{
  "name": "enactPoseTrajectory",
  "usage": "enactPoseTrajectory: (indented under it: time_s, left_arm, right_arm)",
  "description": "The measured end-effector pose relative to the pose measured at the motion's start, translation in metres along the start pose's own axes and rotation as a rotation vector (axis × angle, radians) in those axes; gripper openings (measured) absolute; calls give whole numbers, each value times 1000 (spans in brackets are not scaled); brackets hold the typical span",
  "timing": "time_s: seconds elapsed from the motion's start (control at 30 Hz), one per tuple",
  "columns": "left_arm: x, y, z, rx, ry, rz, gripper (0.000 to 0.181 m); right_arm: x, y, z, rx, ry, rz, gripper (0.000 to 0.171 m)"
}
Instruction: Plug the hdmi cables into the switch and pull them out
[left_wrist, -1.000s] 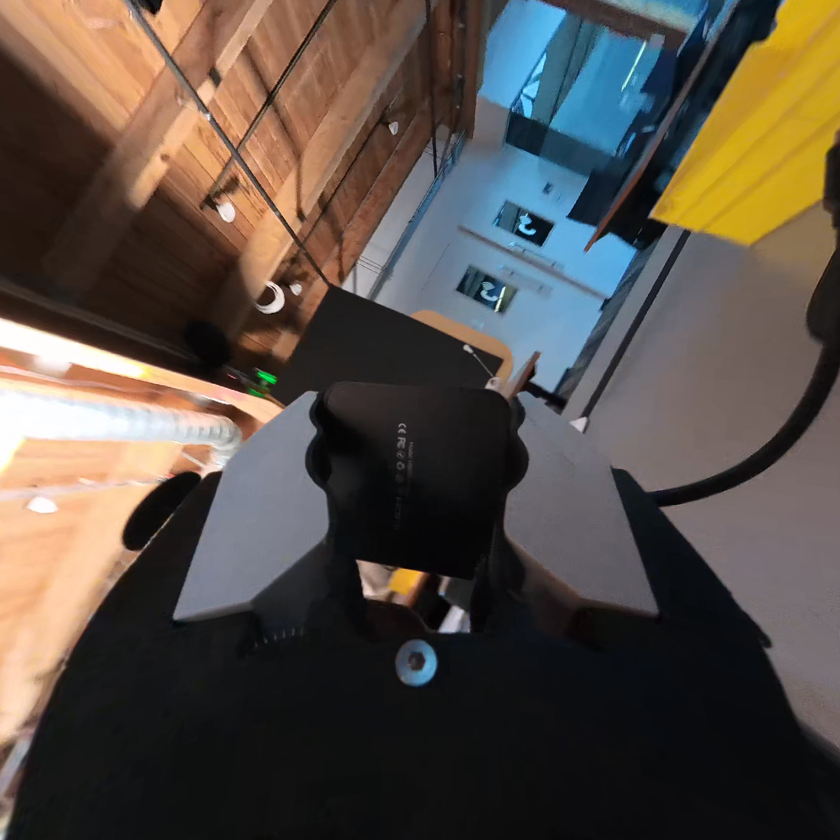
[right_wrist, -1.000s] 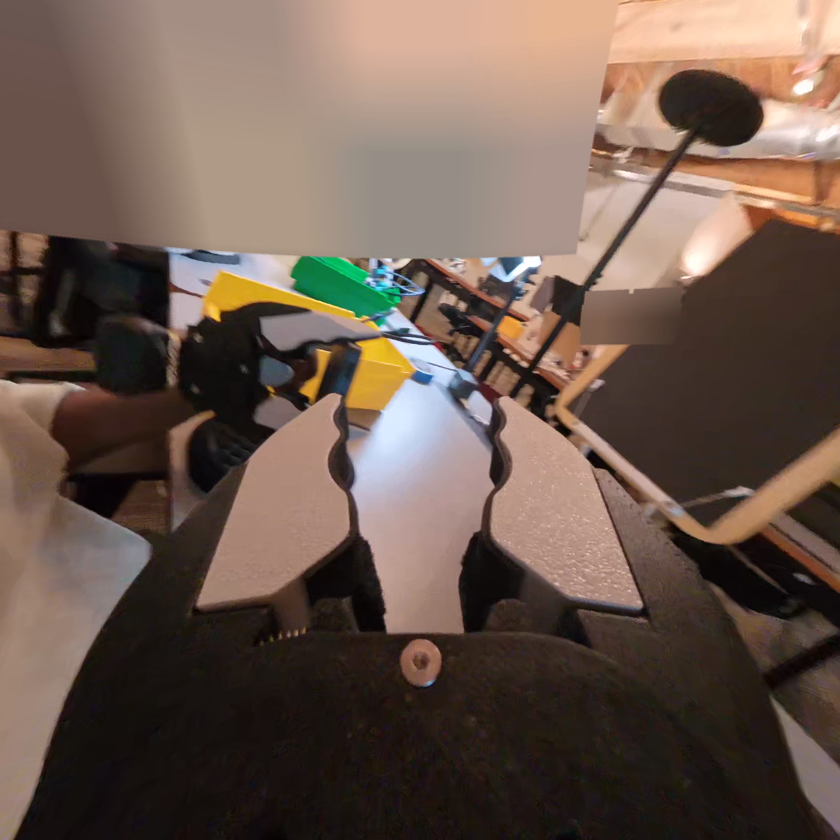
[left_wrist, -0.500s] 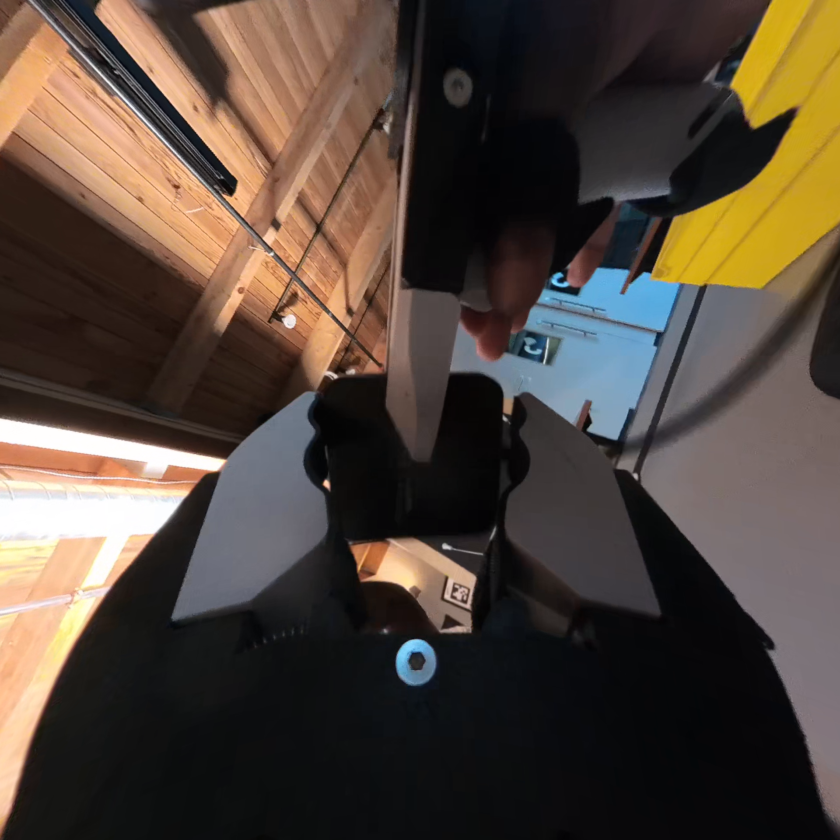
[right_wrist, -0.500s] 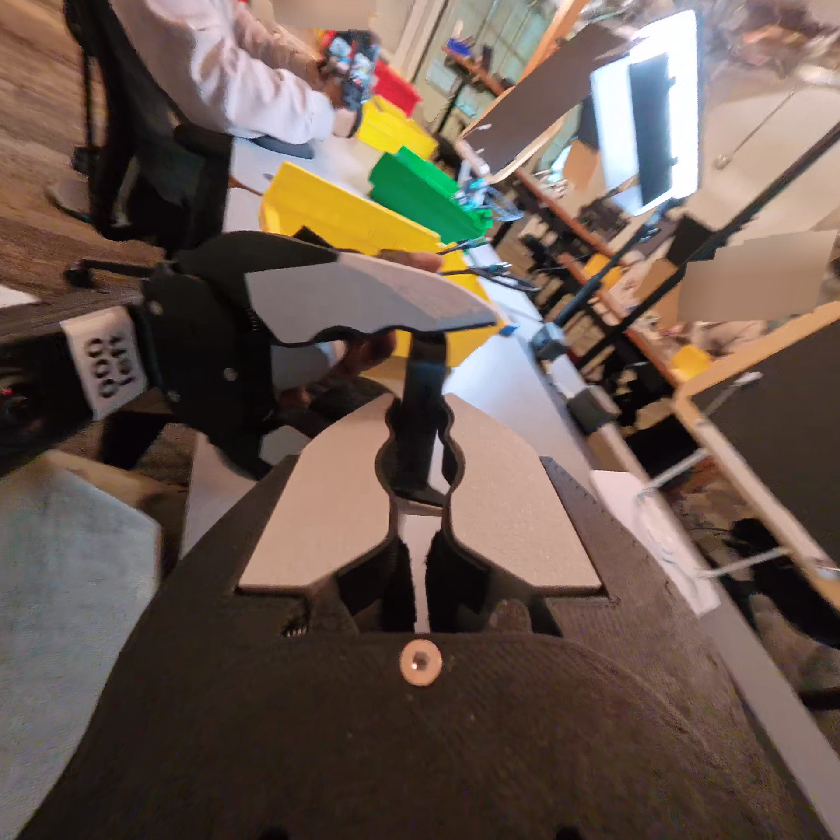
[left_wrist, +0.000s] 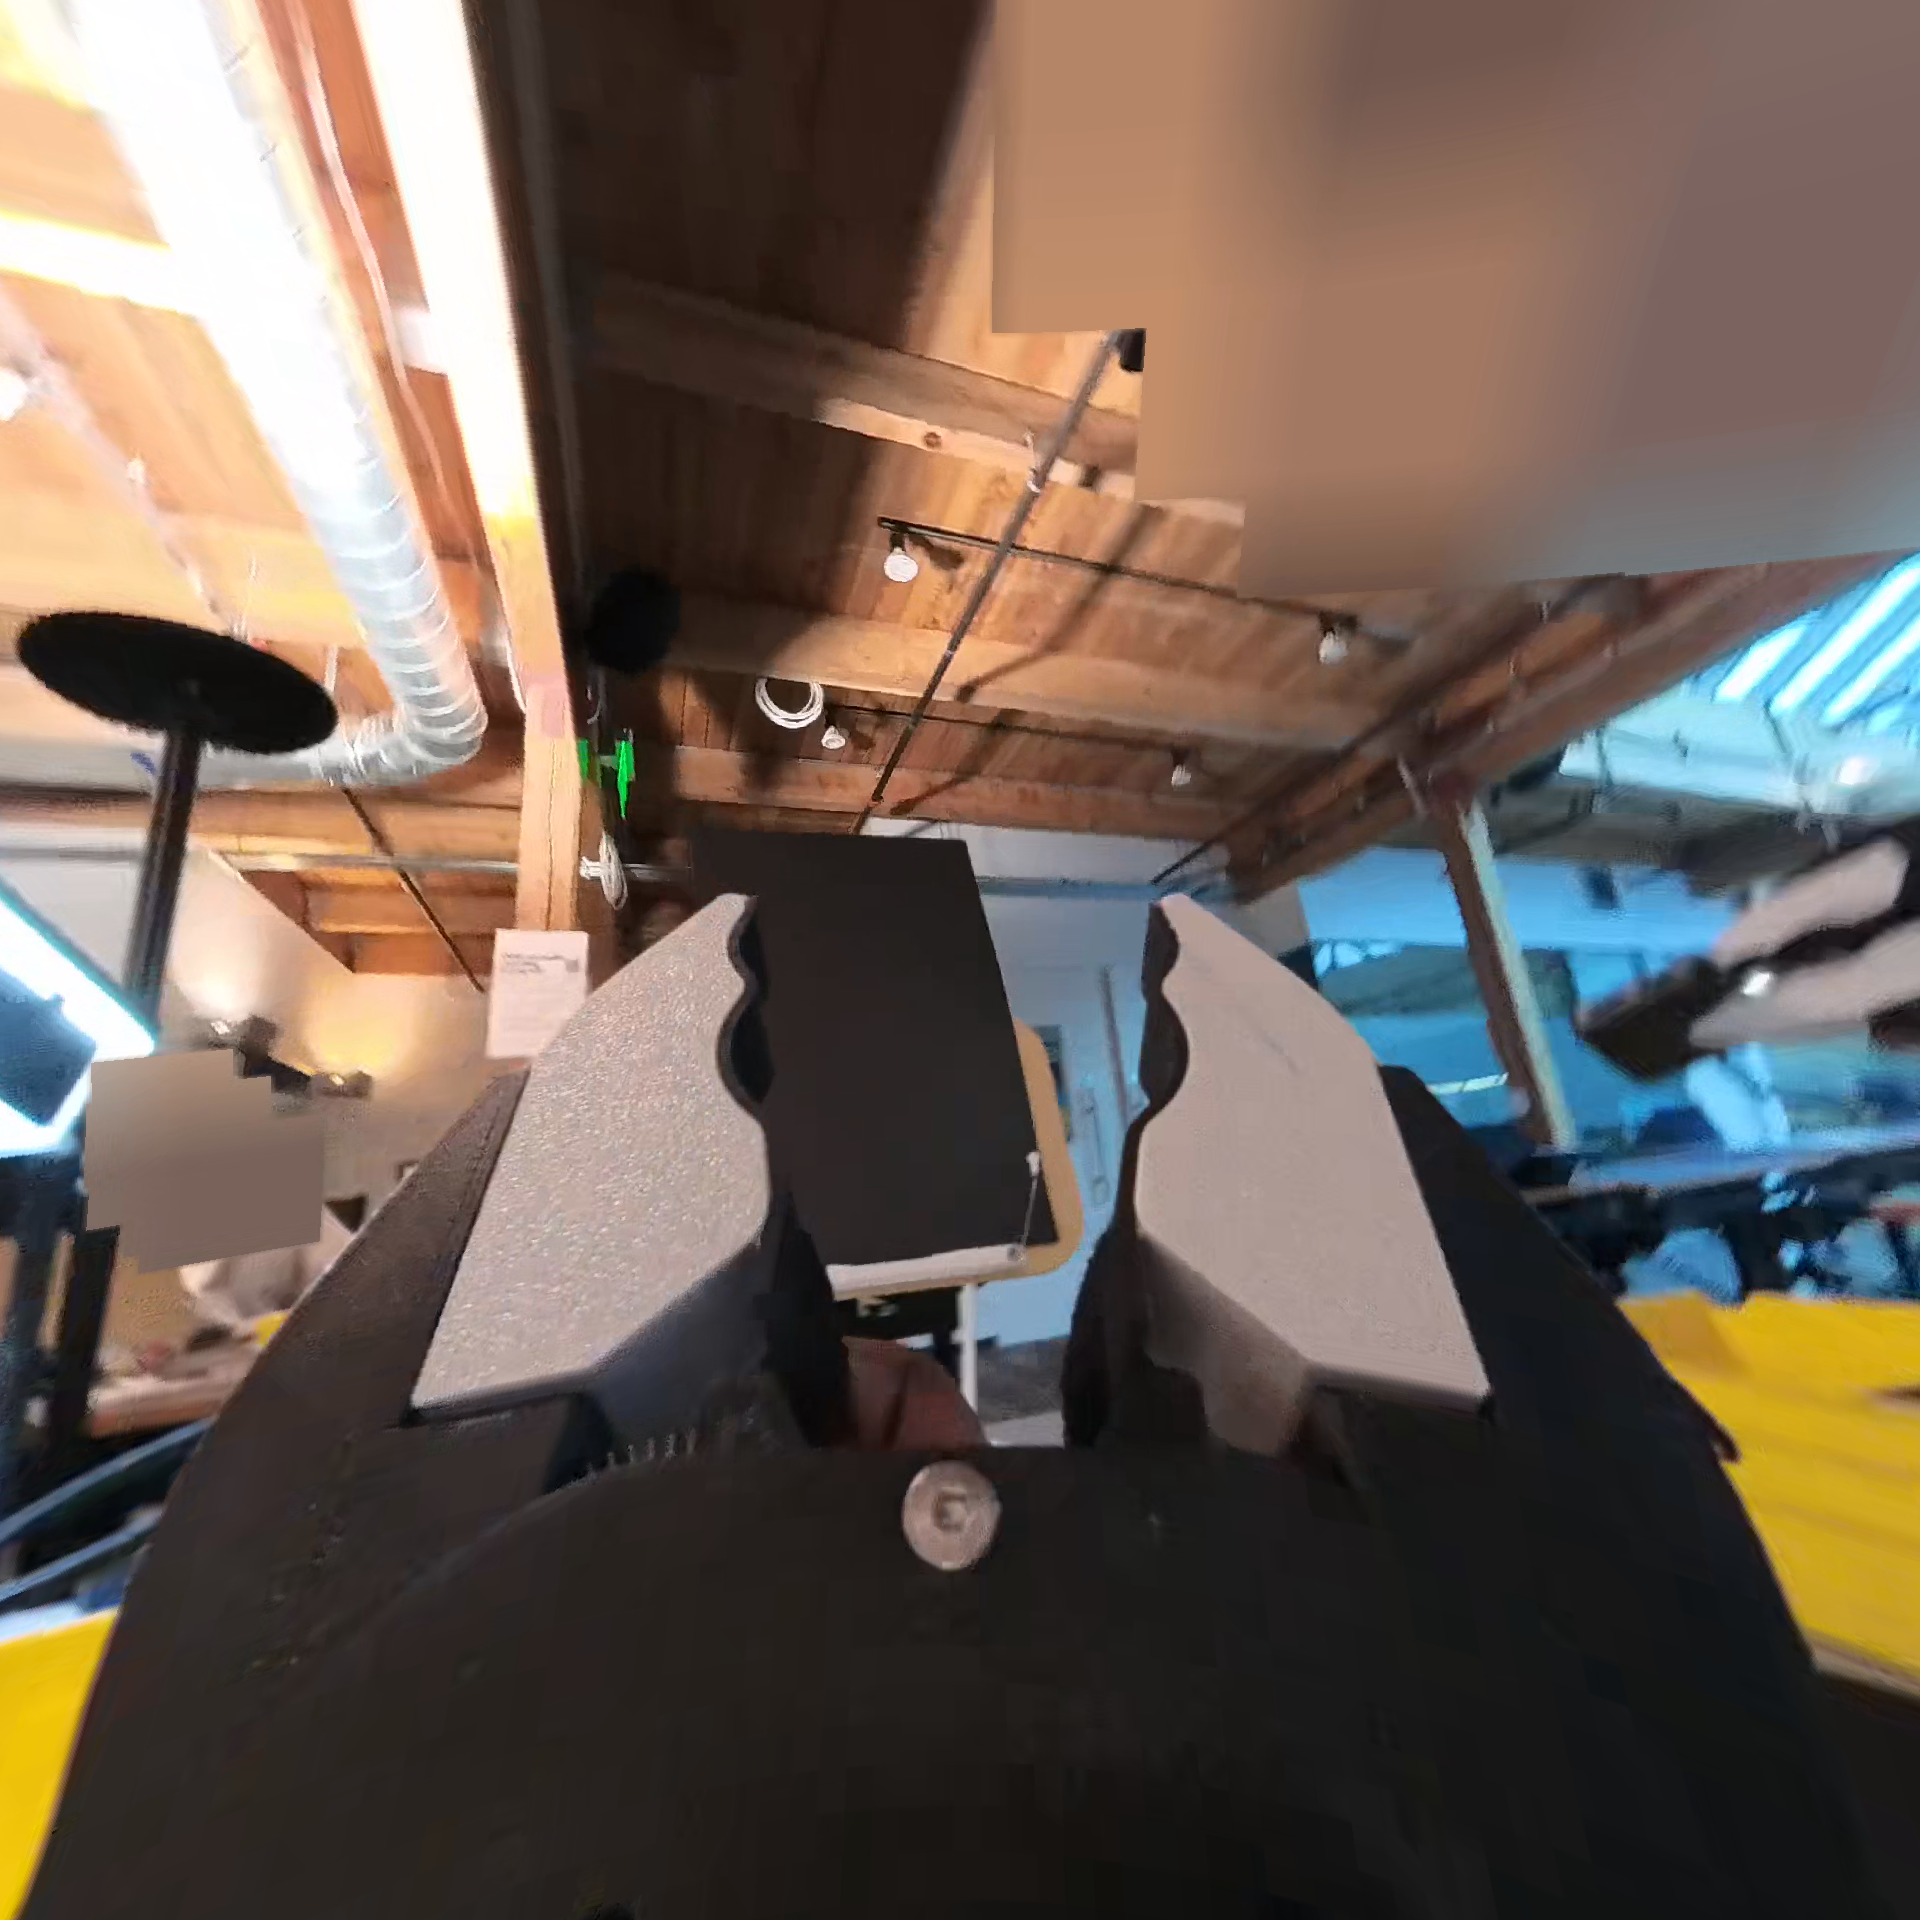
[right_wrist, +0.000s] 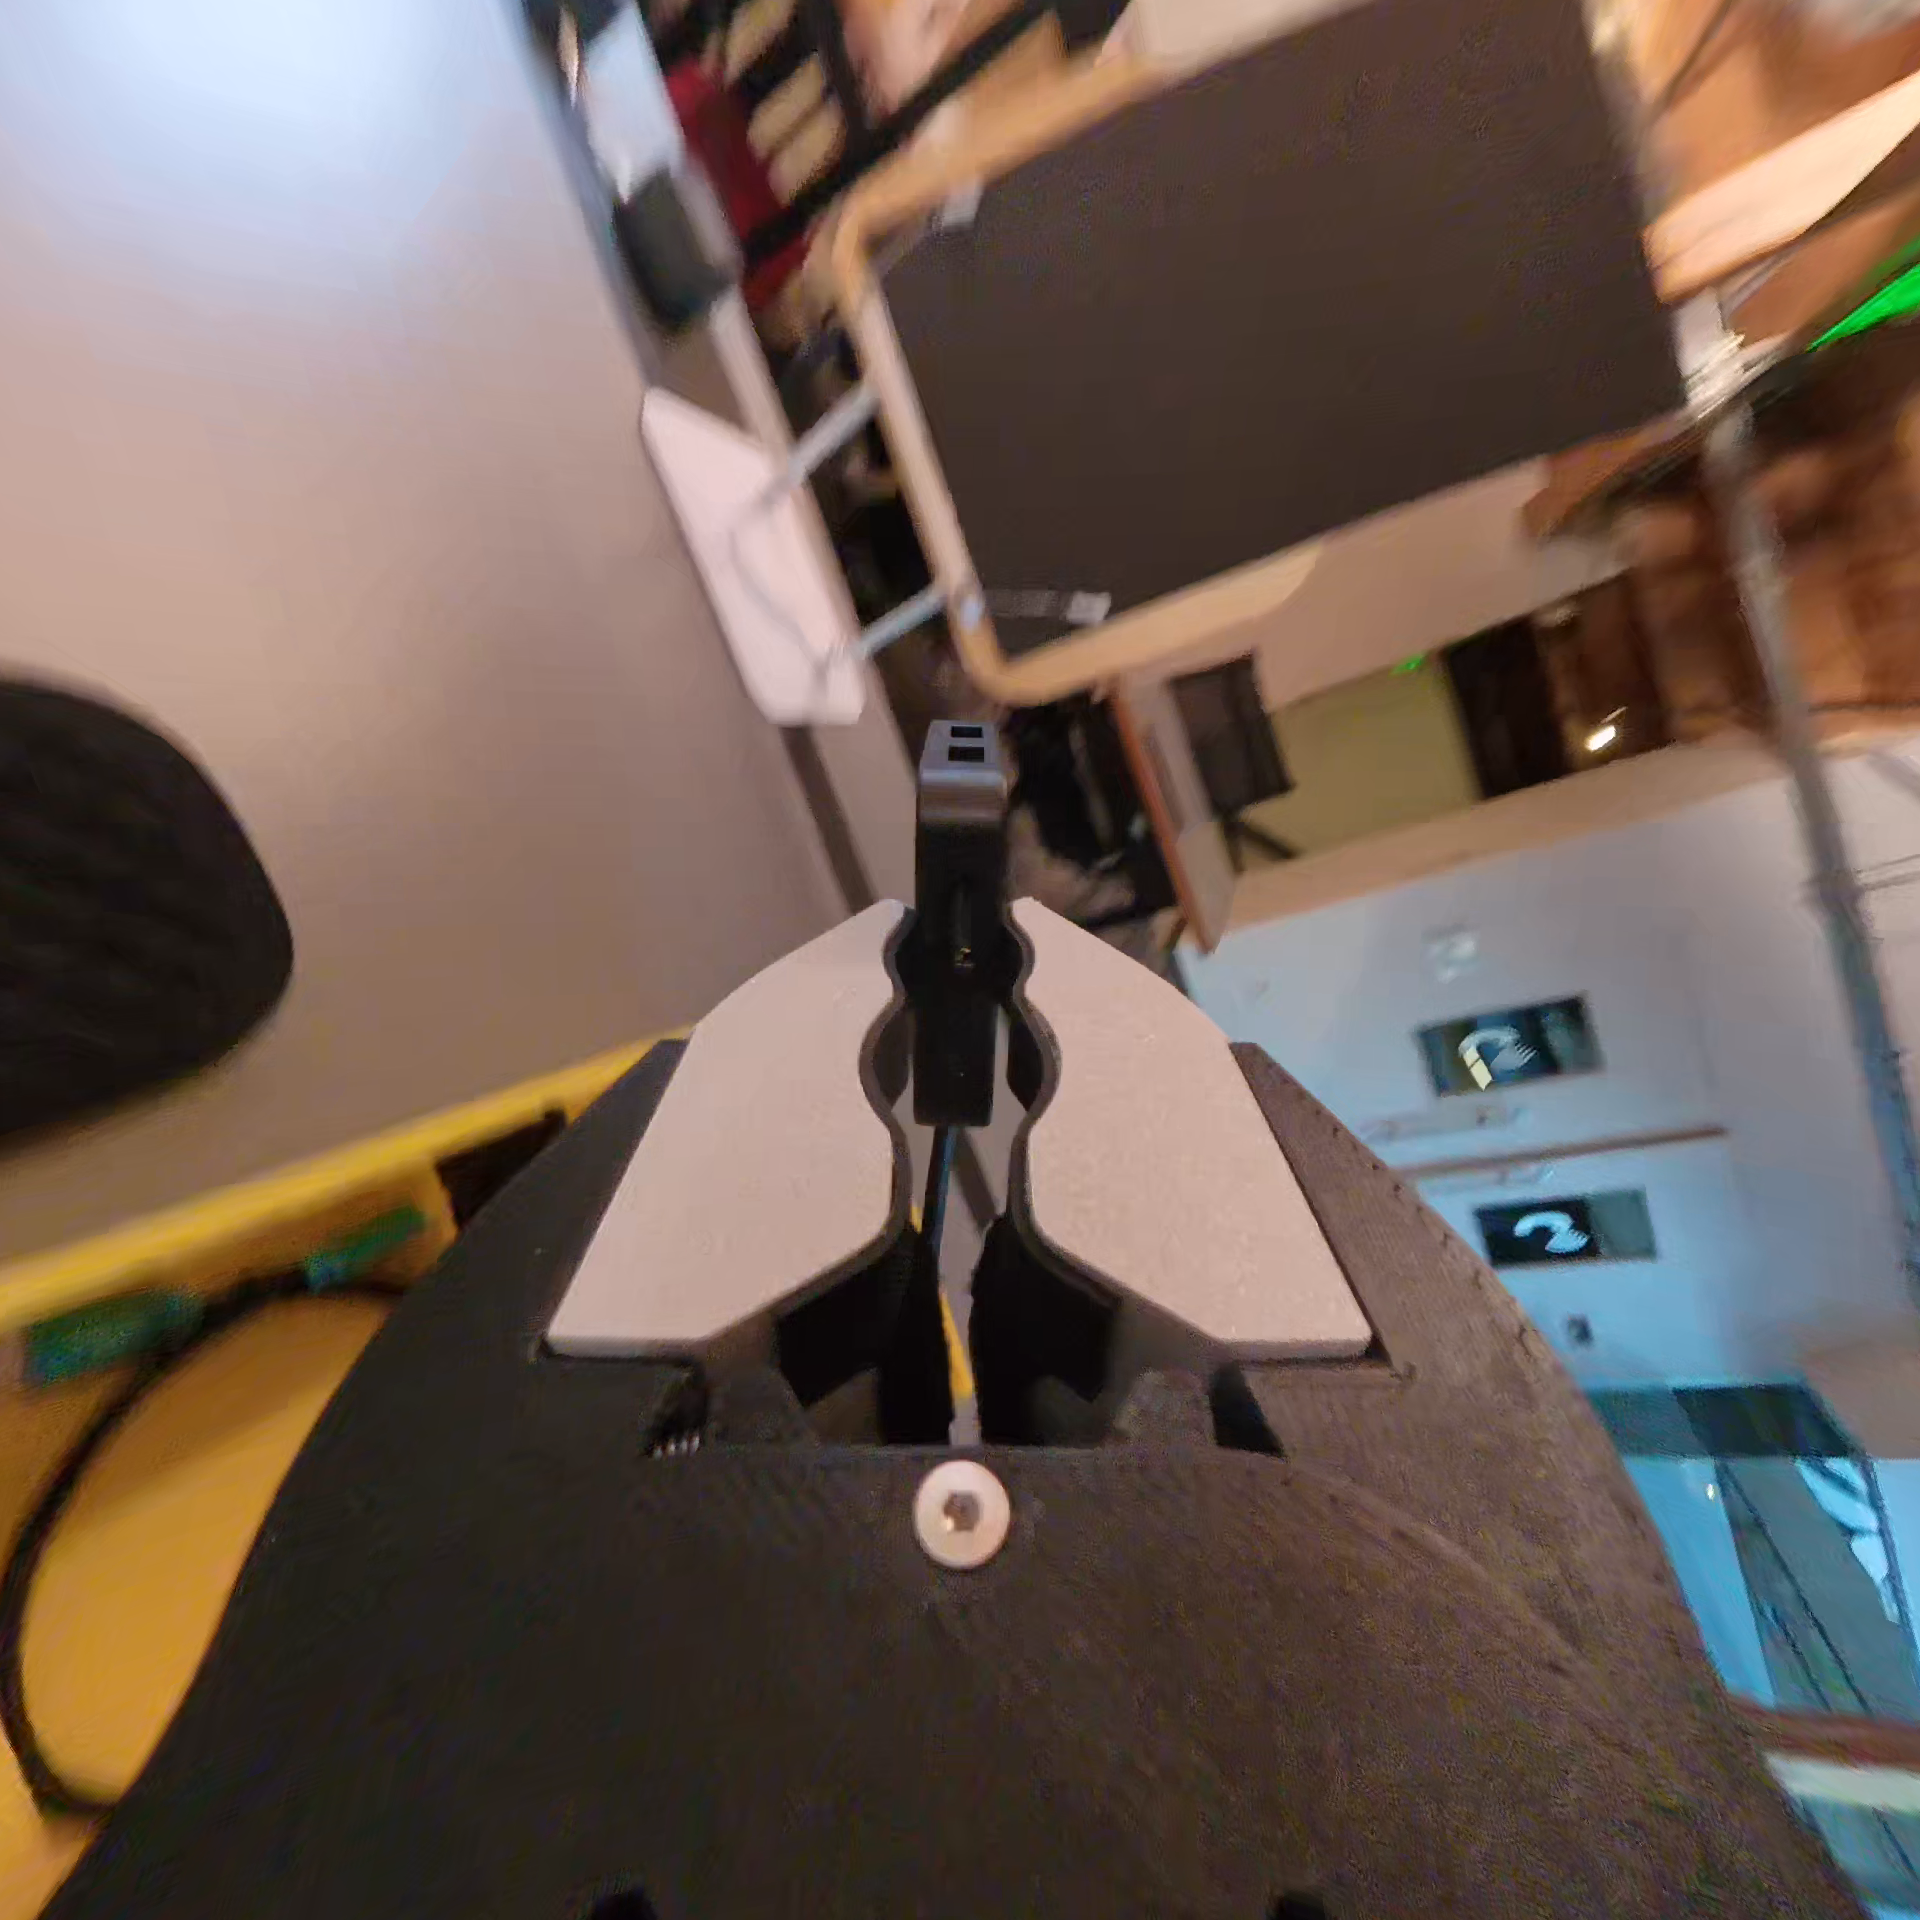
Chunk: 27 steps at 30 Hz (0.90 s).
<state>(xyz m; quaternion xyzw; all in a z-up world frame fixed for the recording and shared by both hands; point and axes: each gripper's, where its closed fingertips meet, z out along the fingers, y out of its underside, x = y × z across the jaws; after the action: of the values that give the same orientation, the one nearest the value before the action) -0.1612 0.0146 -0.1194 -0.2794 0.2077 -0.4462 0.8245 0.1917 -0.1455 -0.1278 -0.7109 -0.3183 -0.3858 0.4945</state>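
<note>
My right gripper (right_wrist: 956, 920) is shut on the black switch (right_wrist: 961, 821), which I see edge-on. It stands up past the fingertips, with small openings on its top end. A thin dark line runs down from it between the fingers. My left gripper (left_wrist: 951, 925) is open and empty, tilted up toward the wooden ceiling. The switch does not show in the left wrist view. A black cable (right_wrist: 42, 1579) lies looped in a yellow bin (right_wrist: 239, 1236); I cannot tell its plug type.
The grey table top (right_wrist: 364, 468) fills the upper left of the right wrist view, with a blurred black object (right_wrist: 114, 883) on it. A black panel in a pale wooden frame (right_wrist: 1247, 343) stands beyond the table and also shows behind the left gripper (left_wrist: 883, 1039). A yellow bin (left_wrist: 1766, 1455) is at lower right. Some 40 centimeters of space lies between my two pairs of fingers. The left gripper is farther from the blurred black object (right_wrist: 114, 883), some 35 centimeters, than the right, some 25 centimeters.
The switch has passed from my left gripper to my right one. The right closed on it and carried it off; the left opened and swung away, now empty.
</note>
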Motion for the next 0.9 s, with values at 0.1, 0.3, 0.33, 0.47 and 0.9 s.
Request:
enactPoseTrajectory:
  time_s: [0.1, 0.3, 0.33, 0.47, 0.9]
  left_arm:
    - [-14, -3, -2, 20, -31, -80, 67]
    - [-17, -1, -1, 11, -44, -56, 64]
    - [-17, -1, -1, 6, -40, -55, 65]
    - [-15, 3, 0, -7, -34, -34, 62]
    - [-18, 7, -1, -28, -35, -8, 61]
  right_arm:
    - [-18, 60, 22, -171, -221, -41, 14]
    - [-67, 126, 60, -370, -665, -14, 14]
    - [-72, 137, 64, -415, -720, -5, 14]
    - [-91, 171, 68, -585, -943, 38, 14]
    - [-93, 182, 92, -559, -955, 107, 44]
